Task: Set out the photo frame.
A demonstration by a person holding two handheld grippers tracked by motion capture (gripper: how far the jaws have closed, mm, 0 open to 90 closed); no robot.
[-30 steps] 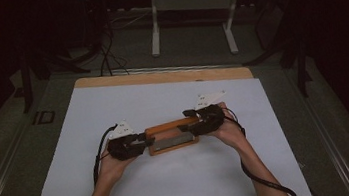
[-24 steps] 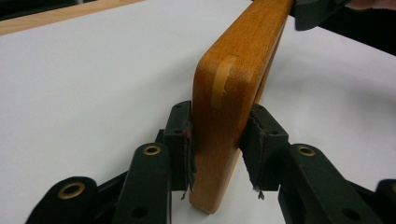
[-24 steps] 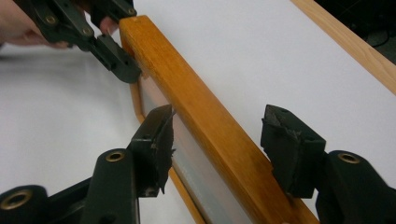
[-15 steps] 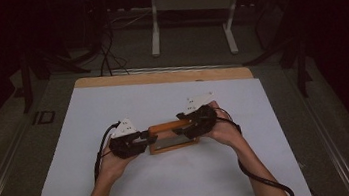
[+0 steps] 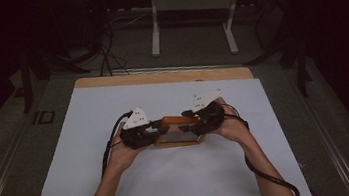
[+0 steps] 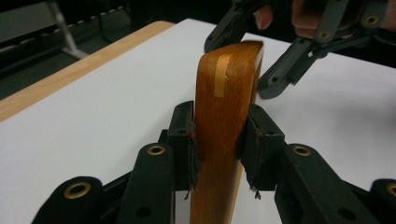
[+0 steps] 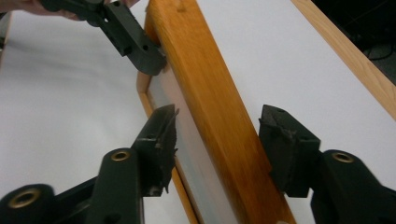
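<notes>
Two grippers at work: both meet at one wooden frame (image 5: 176, 130) near the middle of the desk (image 5: 97, 183).
Object: an orange-brown wooden frame with a pale, glassy panel inside it; in the high view it lies between the two grippers, long side running left to right, over the white sheet (image 5: 182, 177) that covers the desk.
Left gripper (image 5: 155, 129): held in the person's left hand (image 5: 121, 152), pointing toward the frame's left end.
Left jaws: pressed against both faces of the frame's edge; in the left gripper view (image 6: 219, 140) the wood stands upright between the pads with no gap on either side. Holding the frame.
Right gripper (image 5: 190, 125): held in the person's right hand (image 5: 231, 126), pointing toward the frame's right end.
Right jaws: they straddle the frame's wooden rail in the right gripper view (image 7: 217, 140); they have just been closing with the rail between them. The right pad stands clear of the wood; the left pad sits at the panel's edge, contact not certain. Moderately wide, not gripping.
Frame attitude: tilted, one long rail raised above the panel in the right gripper view; whether its lower edge touches the sheet cannot be told.
Cables: a black cable (image 5: 268, 179) trails from the right gripper along the forearm toward the desk's near edge.
</notes>
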